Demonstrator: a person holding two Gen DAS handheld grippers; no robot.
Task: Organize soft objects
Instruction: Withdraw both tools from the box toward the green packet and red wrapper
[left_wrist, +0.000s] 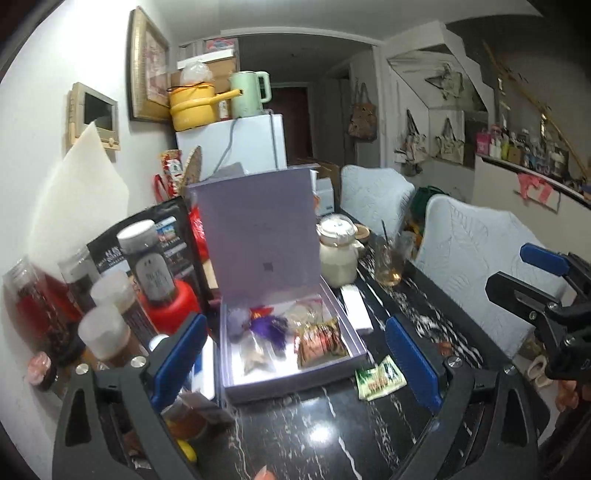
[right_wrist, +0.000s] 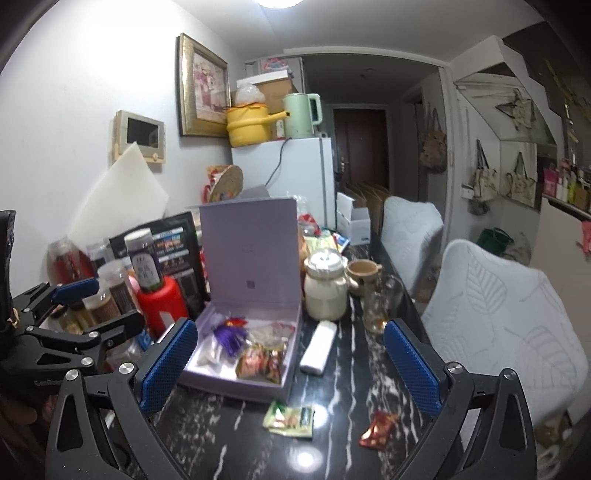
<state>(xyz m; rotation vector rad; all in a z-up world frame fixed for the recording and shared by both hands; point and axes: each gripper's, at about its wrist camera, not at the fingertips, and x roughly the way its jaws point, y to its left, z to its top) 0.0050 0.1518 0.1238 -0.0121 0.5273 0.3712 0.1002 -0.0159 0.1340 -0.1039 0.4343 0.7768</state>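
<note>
Both hand-held grippers gape empty before the open box, table edge rightward.

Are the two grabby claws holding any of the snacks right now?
No. The left hand-held gripper and the right hand-held gripper are both open and empty; the green snack packet lies untouched on the black marble table.

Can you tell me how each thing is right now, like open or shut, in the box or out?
Purple box: lid up, open.
Purple feathery toy: inside the box.
Striped packet: inside the box.
Green packet: out, on the table.
Red wrapper: out, on the table.
Left gripper: fingers open, empty.
Right gripper: fingers open, empty.
</note>
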